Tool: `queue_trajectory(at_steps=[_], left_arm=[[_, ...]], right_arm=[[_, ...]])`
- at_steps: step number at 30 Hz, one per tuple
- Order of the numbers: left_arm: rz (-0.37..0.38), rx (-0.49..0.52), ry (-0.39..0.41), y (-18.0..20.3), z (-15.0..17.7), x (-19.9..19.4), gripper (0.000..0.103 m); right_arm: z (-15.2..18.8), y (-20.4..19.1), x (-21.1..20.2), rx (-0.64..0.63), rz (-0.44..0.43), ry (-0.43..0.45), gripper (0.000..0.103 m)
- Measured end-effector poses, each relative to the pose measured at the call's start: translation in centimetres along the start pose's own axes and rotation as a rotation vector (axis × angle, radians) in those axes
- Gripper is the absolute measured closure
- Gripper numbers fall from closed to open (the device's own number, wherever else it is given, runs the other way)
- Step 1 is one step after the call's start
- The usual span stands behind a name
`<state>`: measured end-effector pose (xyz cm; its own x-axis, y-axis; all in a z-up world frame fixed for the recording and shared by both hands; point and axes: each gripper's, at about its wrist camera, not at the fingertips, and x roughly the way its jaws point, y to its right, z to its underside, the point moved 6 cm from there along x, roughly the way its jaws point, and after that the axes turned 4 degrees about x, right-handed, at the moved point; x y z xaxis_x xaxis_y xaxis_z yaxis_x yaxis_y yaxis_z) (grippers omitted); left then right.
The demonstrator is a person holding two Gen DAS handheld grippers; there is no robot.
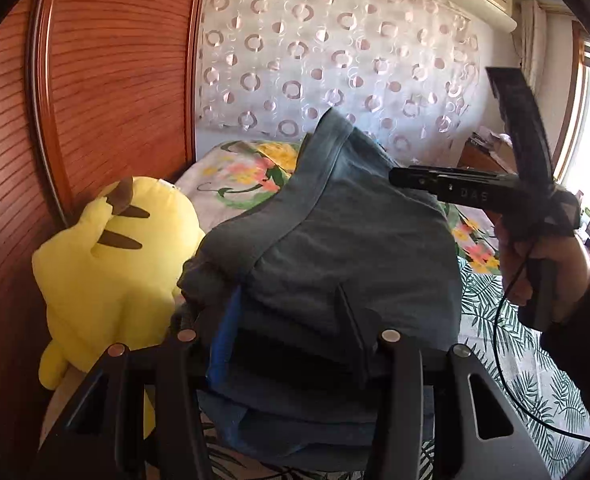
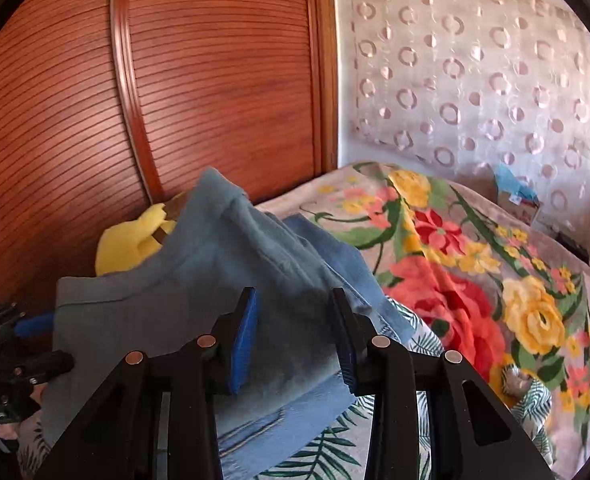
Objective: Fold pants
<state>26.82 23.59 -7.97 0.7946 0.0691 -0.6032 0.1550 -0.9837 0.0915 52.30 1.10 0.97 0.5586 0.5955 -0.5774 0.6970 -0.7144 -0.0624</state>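
The grey-blue pants (image 1: pixel 335 240) are folded into a thick bundle and lifted above the bed. My left gripper (image 1: pixel 291 320) has its jaws closed around the near edge of the bundle; cloth fills the gap between the fingers. In the right wrist view the pants (image 2: pixel 215 272) hang to the left, and my right gripper (image 2: pixel 295 312) has its blue-padded fingers apart, with cloth lying below and between them but not pinched. The right gripper also shows in the left wrist view (image 1: pixel 475 188), its jaws spread wide beside the pants.
A yellow plush toy (image 1: pixel 111 272) sits at the left against a wooden wardrobe (image 1: pixel 115 80). A floral blanket (image 2: pixel 475 280) covers the bed; a leaf-print sheet (image 1: pixel 527 380) lies nearer. A patterned curtain (image 2: pixel 475 80) hangs behind.
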Motion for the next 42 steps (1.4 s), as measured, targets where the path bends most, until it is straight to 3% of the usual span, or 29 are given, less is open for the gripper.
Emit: queue_trajectory(at_steps=[6,19,23,26,34,35,36,42], left_arm=[[-0.018,0.020,0.003,0.2,-0.1,-0.5,0.054],[-0.062,0.068,0.032,0.9,-0.2,-4.6,0.053],[-0.050,0.085,0.056,1.5,-0.3,-6.4,0.034],[-0.045,0.097,0.079,1.8,-0.5,-7.8,0.026],[-0.052,0.123,0.127,2.3,-0.9,-11.3,0.025],[-0.050,0.125,0.132,2.3,-0.9,-11.6,0.021],[-0.046,0.126,0.138,2.4,-0.9,-11.9,0.010],[-0.047,0.131,0.179,3.1,-1.3,-14.0,0.000]], right_arm=[[0.0,-0.7,-0.3,0.045,0.008,0.024,0.065],[3.2,-4.8,-7.7,0.069,0.032,0.089,0.065],[4.2,-6.0,-10.4,0.081,0.038,0.110,0.065],[4.8,-6.8,-12.0,0.074,0.044,0.123,0.065],[6.7,-8.2,-15.8,0.081,0.053,0.157,0.059],[6.9,-8.3,-16.2,0.083,0.054,0.161,0.058],[7.0,-8.4,-16.5,0.088,0.053,0.166,0.058],[7.8,-8.8,-18.5,0.097,0.053,0.185,0.056]])
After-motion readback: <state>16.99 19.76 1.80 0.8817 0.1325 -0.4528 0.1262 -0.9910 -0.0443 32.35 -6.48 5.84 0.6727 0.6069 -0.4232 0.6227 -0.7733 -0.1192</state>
